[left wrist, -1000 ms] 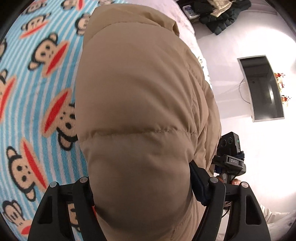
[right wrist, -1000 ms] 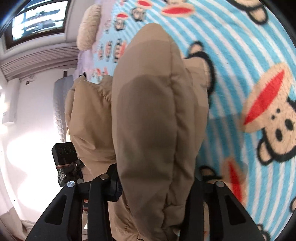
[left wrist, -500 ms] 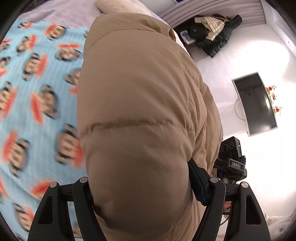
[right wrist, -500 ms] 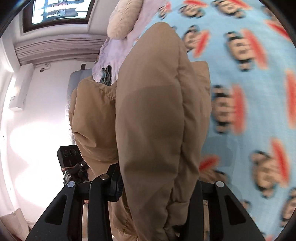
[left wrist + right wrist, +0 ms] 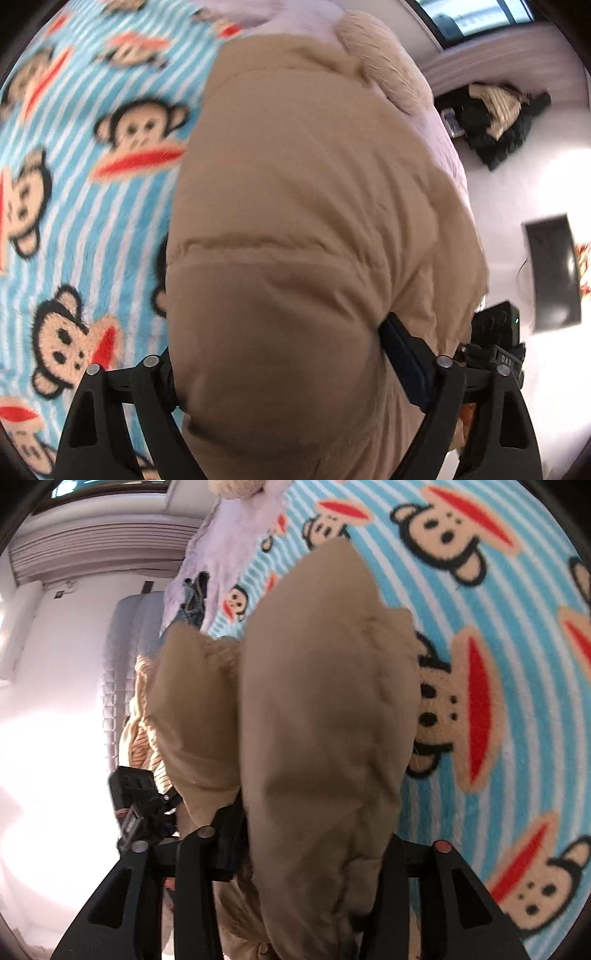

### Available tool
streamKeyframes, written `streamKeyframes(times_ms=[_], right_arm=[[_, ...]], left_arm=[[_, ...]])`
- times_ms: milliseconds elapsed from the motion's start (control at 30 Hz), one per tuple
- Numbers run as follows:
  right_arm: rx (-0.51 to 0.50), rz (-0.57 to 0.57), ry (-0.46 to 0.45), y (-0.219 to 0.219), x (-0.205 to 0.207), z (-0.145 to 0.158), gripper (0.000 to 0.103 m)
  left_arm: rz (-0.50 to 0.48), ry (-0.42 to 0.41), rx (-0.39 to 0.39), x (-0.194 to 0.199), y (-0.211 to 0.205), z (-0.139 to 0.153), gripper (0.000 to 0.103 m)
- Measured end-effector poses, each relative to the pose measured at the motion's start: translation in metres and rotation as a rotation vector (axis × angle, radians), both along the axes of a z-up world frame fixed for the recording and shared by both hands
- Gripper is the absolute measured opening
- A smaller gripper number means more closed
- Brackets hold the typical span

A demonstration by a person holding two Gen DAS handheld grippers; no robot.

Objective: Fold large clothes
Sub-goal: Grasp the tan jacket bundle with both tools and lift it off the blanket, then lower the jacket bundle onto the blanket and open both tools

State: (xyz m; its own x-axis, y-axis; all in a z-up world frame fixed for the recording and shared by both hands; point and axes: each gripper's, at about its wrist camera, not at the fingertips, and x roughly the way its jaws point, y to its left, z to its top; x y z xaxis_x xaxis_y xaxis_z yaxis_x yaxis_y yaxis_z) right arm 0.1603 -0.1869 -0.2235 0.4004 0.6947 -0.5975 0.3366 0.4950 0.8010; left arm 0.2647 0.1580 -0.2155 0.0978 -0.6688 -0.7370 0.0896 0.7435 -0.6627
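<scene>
A tan puffer jacket (image 5: 303, 206) fills the middle of both views and hangs over the blue striped monkey-print blanket (image 5: 81, 206). My left gripper (image 5: 295, 373) is shut on a thick padded part of the jacket, which bulges between its black fingers (image 5: 155, 398). My right gripper (image 5: 314, 853) is shut on another padded part of the jacket (image 5: 325, 720). Each view shows the other gripper (image 5: 495, 347) beside the jacket, also in the right wrist view (image 5: 136, 808). The fingertips are hidden by the fabric.
A pale lilac sheet (image 5: 236, 528) and a fluffy beige pillow (image 5: 384, 70) lie at the bed's far end. A dark pile of clothes (image 5: 495, 122) lies on the white floor beside a dark flat screen (image 5: 554, 269). A striped garment (image 5: 144, 738) hangs by a grey padded edge.
Both grippers have swung with the jacket held; the blanket now looks closer and the view has tilted. The grip on the jacket is the same.
</scene>
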Motion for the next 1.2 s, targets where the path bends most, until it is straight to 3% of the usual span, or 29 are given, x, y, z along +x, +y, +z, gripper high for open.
streamKeyframes(times_ms=[67,133,267,300,367,533,633,700,767,967,1200], right_arm=[[-0.026,-0.01,0.023,0.007,0.006,0.008,0.055],[-0.087,-0.004,0.048,0.006,0.001,0.022,0.056],[-0.29,-0.064,0.046,-0.013,-0.035,0.073,0.054],[-0.322,-0.086,0.031,-0.017,-0.044,0.085,0.041],[-0.352,-0.115,-0.009,-0.014,-0.062,0.11,0.027],[-0.367,-0.035,-0.096,0.036,-0.057,0.142,0.021],[-0.434,0.037,-0.068,0.072,-0.052,0.128,0.021],[-0.489,0.06,0.004,0.082,-0.056,0.11,0.021],[-0.537,0.058,0.074,0.081,-0.067,0.088,0.021],[-0.44,-0.062,0.154,0.064,-0.092,0.035,0.017],[-0.472,-0.057,0.178,0.071,-0.092,0.032,0.017]], left_arm=[[0.002,-0.004,0.007,-0.002,0.005,0.0,0.091],[-0.005,-0.031,0.061,-0.007,0.004,0.009,0.091],[0.022,-0.194,0.196,-0.023,0.008,0.062,0.088],[0.03,-0.223,0.207,-0.026,0.006,0.076,0.087],[0.045,-0.291,0.216,-0.025,0.018,0.1,0.087],[0.022,-0.369,0.276,-0.001,-0.025,0.116,0.087],[-0.045,-0.383,0.305,0.001,-0.074,0.108,0.088],[-0.105,-0.433,0.413,-0.003,-0.104,0.098,0.088],[-0.158,-0.468,0.451,-0.009,-0.123,0.091,0.088],[-0.227,-0.505,0.493,-0.02,-0.149,0.079,0.089],[-0.25,-0.503,0.526,-0.025,-0.147,0.086,0.089]])
